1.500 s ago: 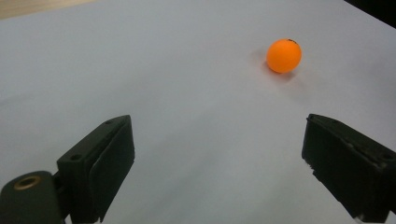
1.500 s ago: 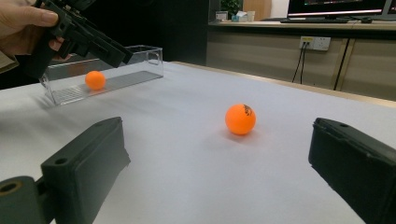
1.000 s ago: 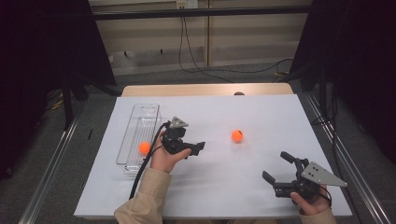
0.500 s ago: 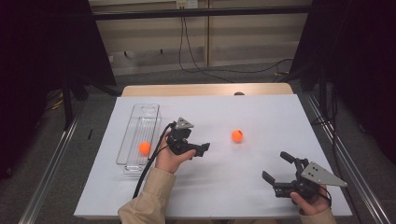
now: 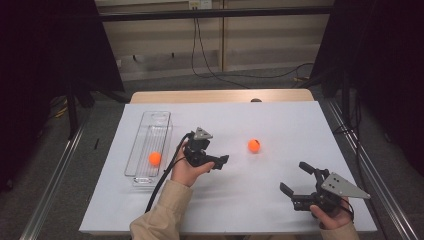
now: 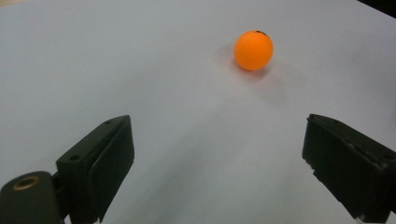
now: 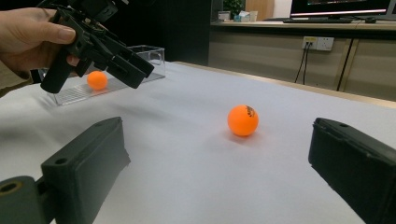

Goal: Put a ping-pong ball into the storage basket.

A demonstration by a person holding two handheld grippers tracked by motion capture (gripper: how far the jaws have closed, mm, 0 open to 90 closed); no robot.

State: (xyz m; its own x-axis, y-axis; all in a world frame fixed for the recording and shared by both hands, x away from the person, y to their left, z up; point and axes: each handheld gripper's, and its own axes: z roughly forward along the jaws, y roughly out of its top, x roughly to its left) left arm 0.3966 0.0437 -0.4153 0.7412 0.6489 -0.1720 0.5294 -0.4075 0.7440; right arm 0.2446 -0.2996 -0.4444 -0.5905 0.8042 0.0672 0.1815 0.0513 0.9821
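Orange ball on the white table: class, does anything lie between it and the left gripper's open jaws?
No. The left gripper points at the loose orange ball with open jaws and bare white table between them. The clear tray, holding another ball, lies on the gripper's far side.

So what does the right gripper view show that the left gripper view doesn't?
The right gripper view alone takes in the left gripper held in a hand, the clear tray with an orange ball inside it, and a wall socket. The left gripper view alone gives its own open jaws over bare white table. Both share the loose orange ball lying on the table, untouched.
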